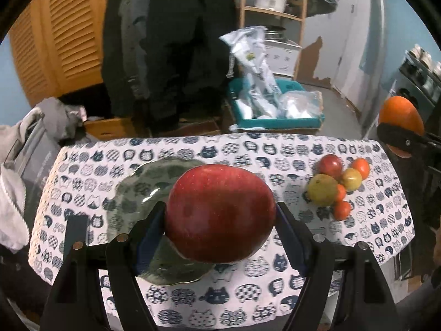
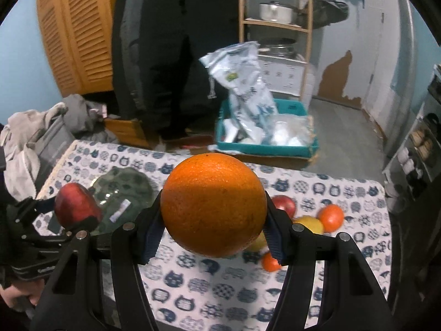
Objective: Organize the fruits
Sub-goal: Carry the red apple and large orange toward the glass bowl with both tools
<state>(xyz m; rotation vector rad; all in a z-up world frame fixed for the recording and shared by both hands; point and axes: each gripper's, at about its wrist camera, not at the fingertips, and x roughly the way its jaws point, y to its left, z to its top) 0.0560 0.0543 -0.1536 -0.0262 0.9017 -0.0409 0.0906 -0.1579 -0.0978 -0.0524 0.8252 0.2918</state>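
Left gripper (image 1: 220,218), seen from its own wrist camera, is clamped on a large red apple (image 1: 220,212), the blue ribbed pads (image 1: 150,237) pressing its two flanks. Right gripper (image 2: 212,220) is likewise clamped, on an orange (image 2: 213,204) with a pebbled, matte peel. Both fruits are held clear above the counter (image 1: 248,289), which is covered by a white cloth printed with dark cat faces.

The relation that decides the coming move: a dark green glass plate (image 1: 132,195), scalloped at the rim and glossy, lies directly below and slightly to the left of the left gripper, partly hidden behind the apple. From the right gripper the same plate lies ahead and to the left, beyond the left gripper's apple, so the left gripper is the nearer of the two. The judgement is that the apple would go down first, with a short descent.

The remaining fruits (image 1: 337,184) form a touching cluster on the cloth, ahead and to the right of the left gripper and just below and right of the orange. They are small rounded pieces: red, yellow-green and orange, all smooth-skinned. None has a marked long axis; the apple is slightly wider than tall.
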